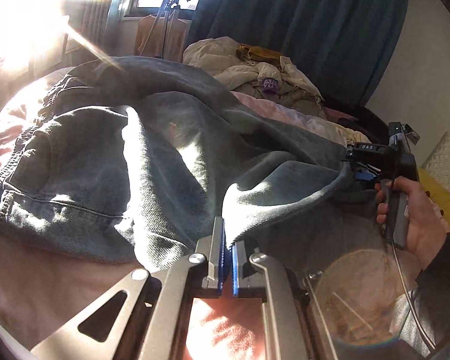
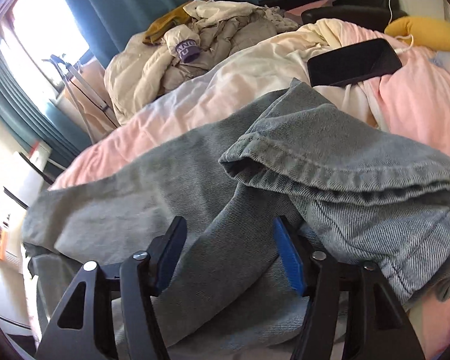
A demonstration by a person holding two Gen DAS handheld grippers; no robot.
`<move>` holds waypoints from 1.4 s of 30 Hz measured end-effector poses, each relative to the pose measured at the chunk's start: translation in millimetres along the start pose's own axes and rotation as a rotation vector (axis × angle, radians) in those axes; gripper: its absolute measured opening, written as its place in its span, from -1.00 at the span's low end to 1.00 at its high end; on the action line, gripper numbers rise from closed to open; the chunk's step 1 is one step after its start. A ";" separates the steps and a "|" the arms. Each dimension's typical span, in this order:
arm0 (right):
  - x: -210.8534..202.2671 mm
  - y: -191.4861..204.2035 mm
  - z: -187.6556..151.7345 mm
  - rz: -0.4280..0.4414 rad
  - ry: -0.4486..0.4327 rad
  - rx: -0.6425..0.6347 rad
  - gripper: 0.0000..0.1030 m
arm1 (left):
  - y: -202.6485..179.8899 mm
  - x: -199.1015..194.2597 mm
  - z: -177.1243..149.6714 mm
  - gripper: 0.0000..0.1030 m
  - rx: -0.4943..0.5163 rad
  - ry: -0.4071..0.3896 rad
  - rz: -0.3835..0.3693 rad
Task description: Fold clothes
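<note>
Your left tongs [image 1: 228,244] are clamped on a fold of the jeans [image 1: 111,162], the blue pads pressed together on the cloth at its near edge. The jeans lie heaped on the bed [image 2: 411,102], across its near side, with the elastic waistband [image 1: 21,141] toward the left of the left wrist view and a hemmed leg end [image 2: 300,156] doubled over on top in the right wrist view. Your right tongs [image 2: 229,252] stand apart, a ridge of denim running between the pads but not pinched; in the left wrist view they sit at the far right of the garment, in your right hand [image 1: 417,213].

To do this step well, I would judge that you should settle the right tongs on a clean edge before closing. Choose the hem or the side seam, not the loose ridge in the middle, or the leg may twist when you lift. Keep the left grip firm and low so the cloth stays taut between the two. Once both hold, draw the denim flat over the pink duvet [image 2: 177,114] before you fold. Mind the dark phone [image 2: 354,63] lying farther back on the bed, and the pile of pale clothes [image 2: 195,48] beyond; do not drag the jeans into either
</note>
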State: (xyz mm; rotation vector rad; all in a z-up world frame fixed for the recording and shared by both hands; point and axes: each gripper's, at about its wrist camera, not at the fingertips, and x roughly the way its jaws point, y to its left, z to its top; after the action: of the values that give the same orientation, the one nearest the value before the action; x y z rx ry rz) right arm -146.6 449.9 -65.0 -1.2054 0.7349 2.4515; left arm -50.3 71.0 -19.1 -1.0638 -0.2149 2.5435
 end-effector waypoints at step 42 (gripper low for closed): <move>-104.2 -60.3 -82.1 0.239 0.037 0.282 -0.92 | 155.3 -64.9 -25.1 0.39 -0.810 -0.010 -0.109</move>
State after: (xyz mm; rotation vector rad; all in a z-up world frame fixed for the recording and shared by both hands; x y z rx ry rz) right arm -2.7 447.3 -42.4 -1.1109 1.2525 2.4044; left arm -34.1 -97.3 -37.6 -1.2393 -1.3447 2.3800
